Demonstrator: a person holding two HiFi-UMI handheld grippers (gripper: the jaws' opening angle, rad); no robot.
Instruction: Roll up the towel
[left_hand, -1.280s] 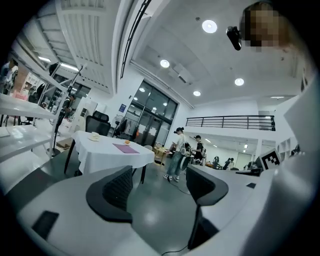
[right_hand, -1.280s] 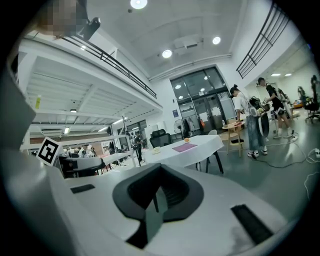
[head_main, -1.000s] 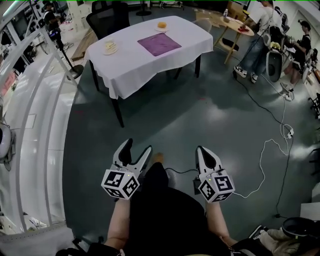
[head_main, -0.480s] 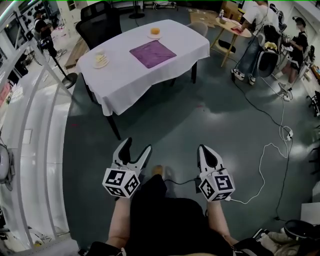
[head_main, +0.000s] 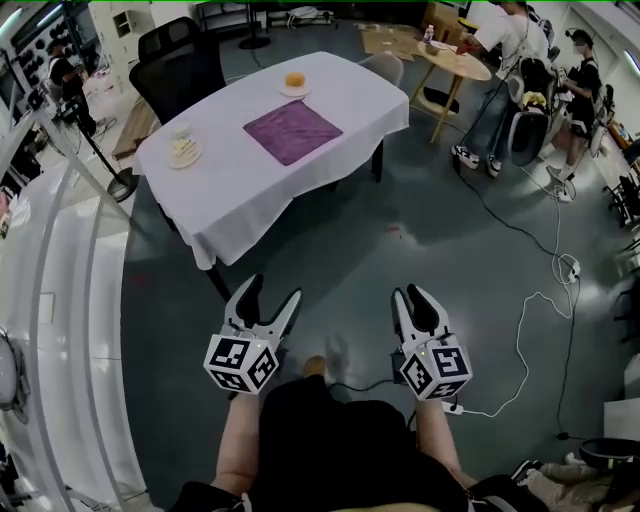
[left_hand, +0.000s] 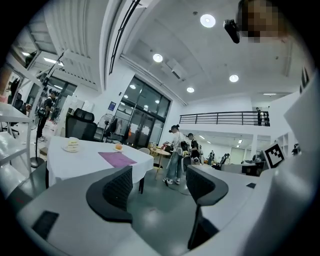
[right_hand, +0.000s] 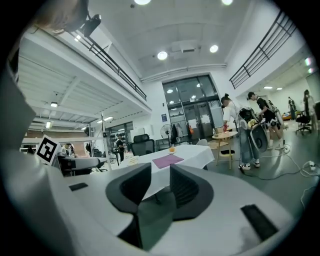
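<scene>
Closer than a second ago: the person has carried both tools toward the white-draped surface (head_main: 350, 92), which now sits lower and larger in the head view. Nearest, the left tool (head_main: 273, 292) is held out over the grey floor (head_main: 400, 230) with its jaws spread wide and nothing between them. The right tool (head_main: 413, 296) beside it has just been opening from shut and shows only a narrow gap, also empty. A white cable (head_main: 522, 335) trails across the floor on the right tool's side. Further on, the towel (head_main: 293, 131) — a purple one — lies flat and spread near the middle of the surface, well apart from both tools and untouched, so rolling has not begun. A plate of food (head_main: 183, 150) sits toward the surface's left end, and a small plate with something orange (head_main: 294, 80) lies just beyond the towel; neither touches it. I'd judge the towel light, soft and floppy, likely to slide on the tablecloth (head_main: 215, 215) or drag it along. The sensible hold looks to be the near edge — one tool at each corner, pinched thin so the cloth beneath isn't caught. Behind stand a black office chair (head_main: 180, 60) and, far right, a few people (head_main: 500, 40) by a round wooden table (head_main: 452, 62).
</scene>
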